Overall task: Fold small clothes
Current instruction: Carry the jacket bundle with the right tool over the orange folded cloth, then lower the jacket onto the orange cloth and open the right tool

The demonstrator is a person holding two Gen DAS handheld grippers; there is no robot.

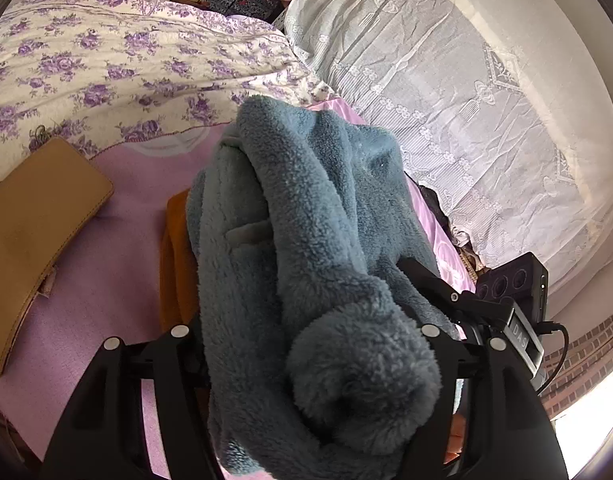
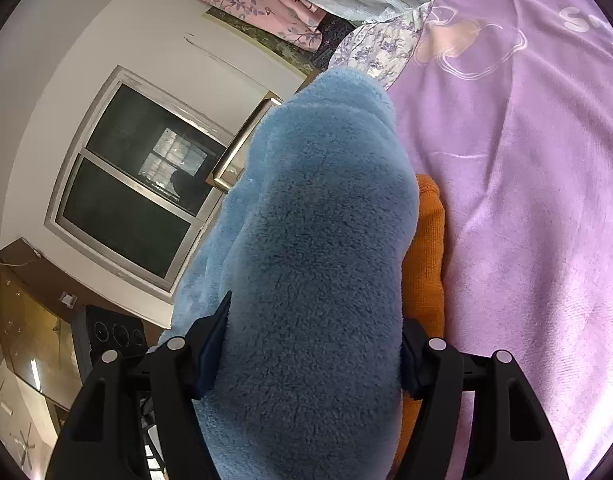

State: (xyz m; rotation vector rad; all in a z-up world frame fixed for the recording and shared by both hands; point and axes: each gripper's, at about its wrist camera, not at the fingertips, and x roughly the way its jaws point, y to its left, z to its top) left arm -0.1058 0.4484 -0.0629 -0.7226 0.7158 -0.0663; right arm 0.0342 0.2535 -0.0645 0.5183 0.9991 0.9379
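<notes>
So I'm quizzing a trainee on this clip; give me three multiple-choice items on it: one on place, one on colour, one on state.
1. Where does the orange garment lie?
A. on the pink blanket
B. on the window sill
C. on the tan case

2. What colour is the fleece garment?
A. red
B. blue
C. white

3. How are the grippers engaged?
A. both away from any cloth
B. only one has cloth
C. each has fleece between its fingers

Answers: A, it rests on the pink blanket; B, its pile is blue in both views; C, fleece fills the left gripper and the right gripper.
</notes>
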